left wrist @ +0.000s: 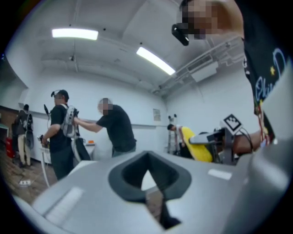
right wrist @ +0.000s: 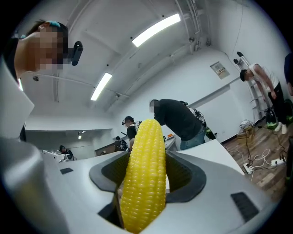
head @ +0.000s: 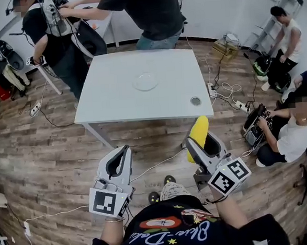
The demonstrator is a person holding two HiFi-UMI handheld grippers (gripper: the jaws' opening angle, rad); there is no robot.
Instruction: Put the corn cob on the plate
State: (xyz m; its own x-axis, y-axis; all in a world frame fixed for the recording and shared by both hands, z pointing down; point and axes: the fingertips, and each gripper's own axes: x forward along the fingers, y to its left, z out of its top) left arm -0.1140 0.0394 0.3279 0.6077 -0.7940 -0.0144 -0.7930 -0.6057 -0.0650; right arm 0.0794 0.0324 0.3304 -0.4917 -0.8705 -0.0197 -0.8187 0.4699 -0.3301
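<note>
Right claw [head: 201, 144]: clenched on the corn cob [right wrist: 144, 178], with one jaw pressing each flank.
Cob axis: it runs lengthwise along the jaws and lies about level.
Cob heading: the rounded tip points straight ahead of the claw, away from the person; the other end sits deep in the claw's throat.
Cob against claw: it is centred between the jaws, and its front part sticks out past the jaw tips.
Left claw [head: 123, 154]: clenched shut on nothing, held level beside the right claw and apart from it.
Below the claws: wooden floor [head: 51, 158]; both claws are short of the table's near edge.
Table [head: 115, 98]: white, just ahead of the cob's tip.
Plate [head: 145, 81]: clear and round, on the table, well ahead of the right claw and to its left.
Beyond the table: people [head: 151, 12] standing.
</note>
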